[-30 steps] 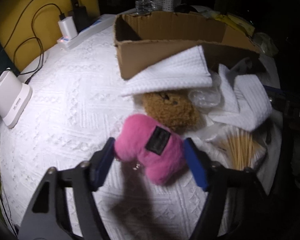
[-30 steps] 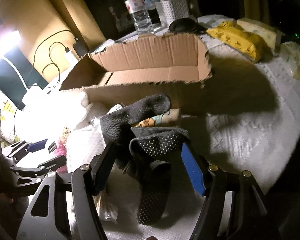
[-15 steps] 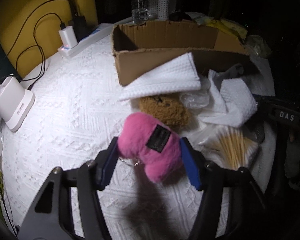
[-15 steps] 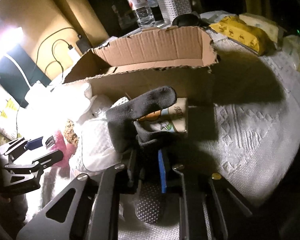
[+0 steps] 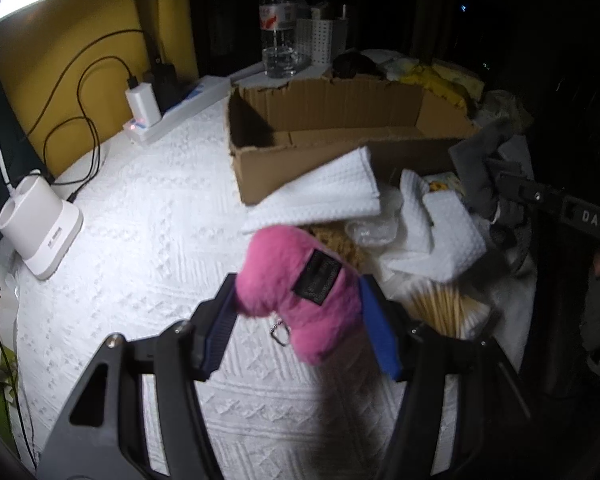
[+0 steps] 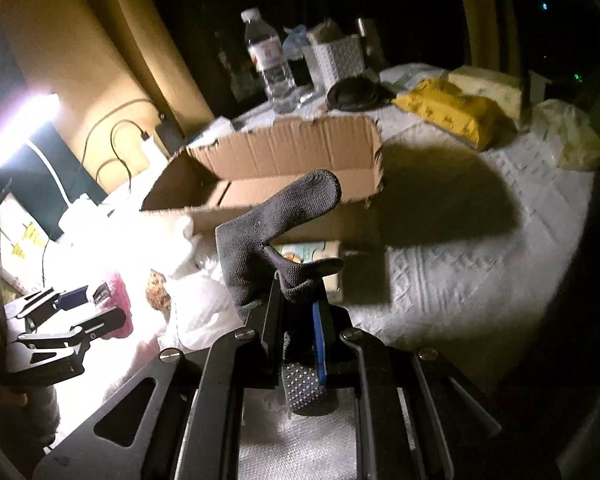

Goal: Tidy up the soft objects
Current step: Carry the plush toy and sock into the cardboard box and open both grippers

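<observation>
- The pink plush (image 5: 300,292) is hiding most of the brown plush (image 5: 340,242).
- The label (image 5: 317,282) print is blurring, unreadable.
- The sock's (image 6: 276,224) lower end is disappearing behind the fingers (image 6: 271,320).

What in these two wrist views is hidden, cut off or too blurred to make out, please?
- Left wrist view: the brown plush toy is mostly covered by the pink plush toy and a white towel.
- Left wrist view: the pink toy's label text is too blurred to read.
- Right wrist view: the cardboard box floor is largely hidden by its front wall and the dark sock.
</observation>
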`<state>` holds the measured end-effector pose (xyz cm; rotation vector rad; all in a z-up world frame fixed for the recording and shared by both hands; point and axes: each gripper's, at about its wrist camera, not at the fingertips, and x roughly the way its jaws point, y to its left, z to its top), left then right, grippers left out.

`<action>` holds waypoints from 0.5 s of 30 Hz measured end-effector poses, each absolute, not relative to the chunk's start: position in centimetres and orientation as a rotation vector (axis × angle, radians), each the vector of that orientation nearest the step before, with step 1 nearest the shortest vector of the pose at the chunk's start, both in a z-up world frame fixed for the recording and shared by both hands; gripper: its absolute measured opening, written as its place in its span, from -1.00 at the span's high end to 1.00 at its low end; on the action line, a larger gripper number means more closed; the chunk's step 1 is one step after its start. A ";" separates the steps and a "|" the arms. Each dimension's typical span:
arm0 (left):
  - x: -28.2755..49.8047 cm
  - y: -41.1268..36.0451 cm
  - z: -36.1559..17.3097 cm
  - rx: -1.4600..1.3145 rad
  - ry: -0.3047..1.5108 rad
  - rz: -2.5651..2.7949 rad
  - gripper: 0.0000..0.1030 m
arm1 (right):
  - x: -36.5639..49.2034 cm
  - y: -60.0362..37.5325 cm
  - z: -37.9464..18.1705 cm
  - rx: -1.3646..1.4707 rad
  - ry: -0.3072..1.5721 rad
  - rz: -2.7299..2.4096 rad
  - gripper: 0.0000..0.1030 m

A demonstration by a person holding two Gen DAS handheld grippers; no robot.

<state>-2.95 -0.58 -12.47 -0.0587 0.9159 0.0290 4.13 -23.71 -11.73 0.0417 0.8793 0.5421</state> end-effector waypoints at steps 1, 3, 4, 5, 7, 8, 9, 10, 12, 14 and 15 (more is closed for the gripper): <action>-2.9 -0.6 -12.3 -0.058 0.912 0.029 -0.18 | 4.2 -23.9 -11.4 0.047 0.872 0.542 0.74; -2.8 -0.6 -11.9 -0.055 0.901 0.029 -0.18 | 4.2 -24.4 -10.9 0.056 0.859 0.540 0.74; -2.7 -0.7 -11.6 -0.051 0.895 0.029 -0.18 | 4.3 -24.6 -10.7 0.059 0.855 0.539 0.74; -2.7 -0.8 -11.4 -0.048 0.890 0.029 -0.18 | 4.3 -24.7 -10.4 0.062 0.848 0.538 0.74; -2.6 -0.9 -11.0 -0.041 0.879 0.030 -0.18 | 4.5 -24.8 -10.0 0.064 0.839 0.539 0.74; -2.5 -1.0 -10.7 -0.037 0.874 0.031 -0.18 | 4.5 -24.9 -9.8 0.065 0.835 0.539 0.74; -2.4 -1.0 -10.5 -0.034 0.869 0.031 -0.18 | 4.6 -25.0 -9.6 0.066 0.830 0.540 0.74; -2.2 -1.1 -10.3 -0.031 0.862 0.032 -0.18 | 4.6 -25.1 -9.4 0.066 0.824 0.541 0.74; -1.9 -1.2 -9.9 -0.025 0.853 0.033 -0.18 | 4.8 -25.2 -9.0 0.067 0.814 0.542 0.74; -1.4 -1.4 -9.6 -0.020 0.843 0.031 -0.18 | 5.1 -25.4 -8.7 0.066 0.805 0.543 0.74; -1.2 -1.5 -9.5 -0.019 0.838 0.030 -0.18 | 5.3 -25.5 -8.4 0.066 0.798 0.543 0.74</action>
